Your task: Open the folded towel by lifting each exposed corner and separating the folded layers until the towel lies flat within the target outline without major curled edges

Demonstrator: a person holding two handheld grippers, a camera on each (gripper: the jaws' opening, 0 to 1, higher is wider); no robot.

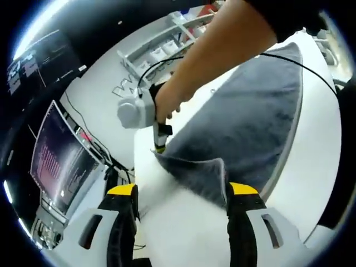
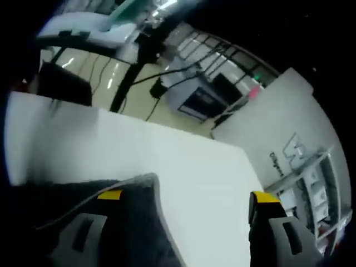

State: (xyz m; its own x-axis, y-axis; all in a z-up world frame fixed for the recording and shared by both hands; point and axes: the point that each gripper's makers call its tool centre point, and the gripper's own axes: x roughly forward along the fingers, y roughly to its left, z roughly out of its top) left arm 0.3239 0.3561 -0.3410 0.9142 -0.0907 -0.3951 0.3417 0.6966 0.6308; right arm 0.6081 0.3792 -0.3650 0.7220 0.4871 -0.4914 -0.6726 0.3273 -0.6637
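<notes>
A dark grey towel [image 1: 250,122] with a pale hem lies spread over the white table [image 1: 183,222]. Its near corner is turned up just ahead of my left gripper [image 1: 182,188], which is open with the right jaw at the towel's edge. A person's arm [image 1: 222,50] reaches in from above, holding my right gripper [image 1: 160,143] with its tip down at the towel's left corner. In the right gripper view the right gripper [image 2: 187,196] is open wide. Its left jaw hangs over the towel [image 2: 133,233], whose hemmed corner rests on the table [image 2: 194,167].
A lit monitor [image 1: 55,161] and cables [image 1: 114,167] sit beyond the table's left edge. A white rack [image 1: 161,44] stands at the back by a lettered wall panel [image 2: 289,156]. A black cable [image 1: 295,64] crosses the towel. A dark screen [image 2: 200,100] stands far off.
</notes>
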